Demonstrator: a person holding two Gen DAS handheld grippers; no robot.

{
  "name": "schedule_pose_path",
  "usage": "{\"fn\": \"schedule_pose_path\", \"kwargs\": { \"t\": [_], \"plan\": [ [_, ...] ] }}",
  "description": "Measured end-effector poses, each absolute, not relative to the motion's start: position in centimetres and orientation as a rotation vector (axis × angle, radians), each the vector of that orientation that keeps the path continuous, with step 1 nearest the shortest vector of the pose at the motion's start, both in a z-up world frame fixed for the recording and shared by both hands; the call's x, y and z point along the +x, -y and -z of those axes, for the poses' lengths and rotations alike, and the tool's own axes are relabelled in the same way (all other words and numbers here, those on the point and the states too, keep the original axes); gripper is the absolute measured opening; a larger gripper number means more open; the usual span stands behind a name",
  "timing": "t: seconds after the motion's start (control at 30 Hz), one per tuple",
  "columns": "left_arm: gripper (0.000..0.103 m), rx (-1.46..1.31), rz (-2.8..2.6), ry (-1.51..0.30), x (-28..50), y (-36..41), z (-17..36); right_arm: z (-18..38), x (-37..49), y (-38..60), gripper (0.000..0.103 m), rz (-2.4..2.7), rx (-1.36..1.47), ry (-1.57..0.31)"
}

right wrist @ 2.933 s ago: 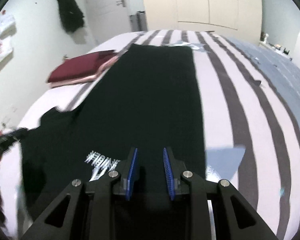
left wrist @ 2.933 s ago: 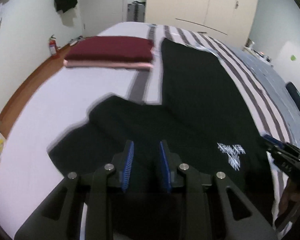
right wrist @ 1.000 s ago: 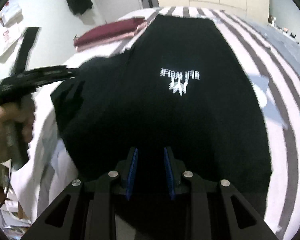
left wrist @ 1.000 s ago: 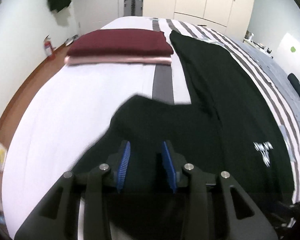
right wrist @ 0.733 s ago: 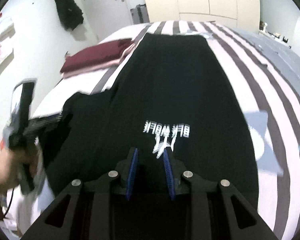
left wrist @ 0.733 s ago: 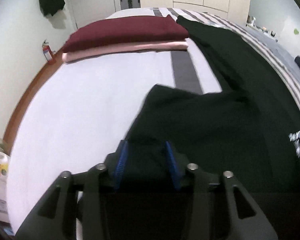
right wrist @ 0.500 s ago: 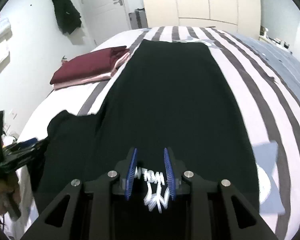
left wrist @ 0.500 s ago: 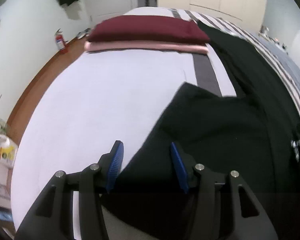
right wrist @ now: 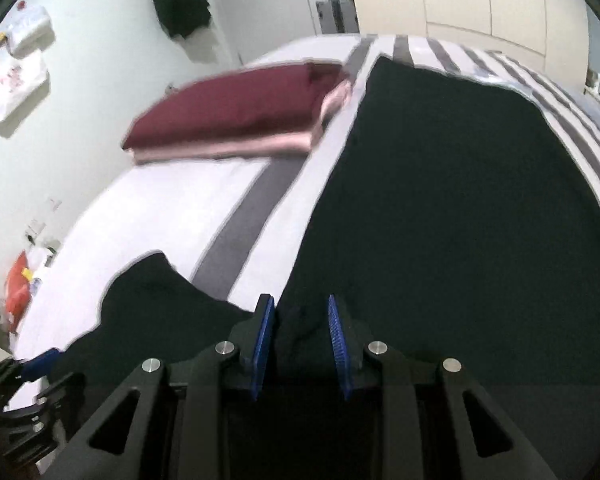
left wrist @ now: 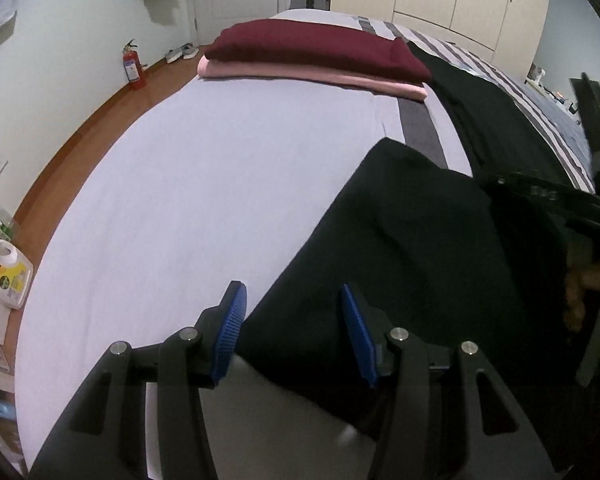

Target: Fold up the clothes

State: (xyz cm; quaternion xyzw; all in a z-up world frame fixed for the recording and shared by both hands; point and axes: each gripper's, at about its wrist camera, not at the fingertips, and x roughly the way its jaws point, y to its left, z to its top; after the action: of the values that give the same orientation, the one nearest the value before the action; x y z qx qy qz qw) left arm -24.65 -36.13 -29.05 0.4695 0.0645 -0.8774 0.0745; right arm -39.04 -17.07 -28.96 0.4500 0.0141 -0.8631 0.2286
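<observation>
Black shirt (left wrist: 440, 248) spread across right half of frame on bed (left wrist: 188, 184). Left gripper (left wrist: 296, 320) wide, sleeve edge between pads, unpinched. Right gripper (right wrist: 300, 328) narrow, clamping bunched shirt fabric at lower centre. Folded stack (left wrist: 320, 54) at top.

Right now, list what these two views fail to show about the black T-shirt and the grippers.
- Black T-shirt: its white print appears in neither view.
- Right gripper: right wrist view, dark cloth between blue pads; actual pinch unclear.
- Right gripper, left wrist view: blurred, cut by the right edge.
- Left gripper: open over the sleeve.
</observation>
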Motion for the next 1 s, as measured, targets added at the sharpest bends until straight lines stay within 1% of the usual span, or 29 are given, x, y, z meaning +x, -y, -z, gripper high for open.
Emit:
{"fn": "schedule_pose_path", "kwargs": {
  "t": [0.13,0.23,0.33,0.37,0.47,0.5,0.53,0.63,0.73,0.8,0.9,1.0],
  "plan": [
    [0.047,1.411,2.629,-0.202,-24.3,36.5,28.9,29.1,-39.0,18.0,0.028,2.391,1.220,-0.071],
    [0.047,1.391,2.611,-0.248,-23.7,37.0,28.5,29.2,-39.0,18.4,0.028,2.397,1.211,-0.097],
    [0.047,1.328,2.592,-0.280,-22.7,37.9,27.4,28.8,-39.1,18.1,0.028,2.397,1.202,-0.069],
    [0.047,1.303,2.584,-0.302,-22.3,38.3,26.9,28.3,-39.0,18.0,0.028,2.396,1.187,-0.056],
    [0.047,1.270,2.560,-0.441,-21.3,39.9,26.1,26.7,-38.2,16.9,0.027,2.413,1.139,-0.036],
    [0.048,1.274,2.551,-0.488,-21.0,40.3,26.1,26.2,-37.7,16.2,0.027,2.423,1.130,-0.026],
    [0.048,1.280,2.541,-0.496,-20.9,40.4,26.3,25.8,-37.3,15.4,0.027,2.436,1.123,-0.020],
    [0.048,1.301,2.532,-0.489,-20.6,40.2,26.8,24.7,-35.9,12.7,0.027,2.481,1.114,-0.006],
    [0.048,1.309,2.555,-0.506,-20.7,39.3,27.1,24.4,-34.1,9.8,0.028,2.521,1.125,-0.019],
    [0.048,1.315,2.564,-0.485,-21.1,38.7,27.5,24.4,-32.7,7.4,0.028,2.551,1.143,-0.039],
    [0.053,1.356,2.519,-0.516,-21.6,38.7,28.7,24.4,-31.3,4.4,0.028,2.575,1.187,-0.043],
    [0.056,1.344,2.498,-0.597,-21.7,39.1,29.5,24.4,-29.6,1.3,0.028,2.606,1.225,-0.045]
  ]
}}
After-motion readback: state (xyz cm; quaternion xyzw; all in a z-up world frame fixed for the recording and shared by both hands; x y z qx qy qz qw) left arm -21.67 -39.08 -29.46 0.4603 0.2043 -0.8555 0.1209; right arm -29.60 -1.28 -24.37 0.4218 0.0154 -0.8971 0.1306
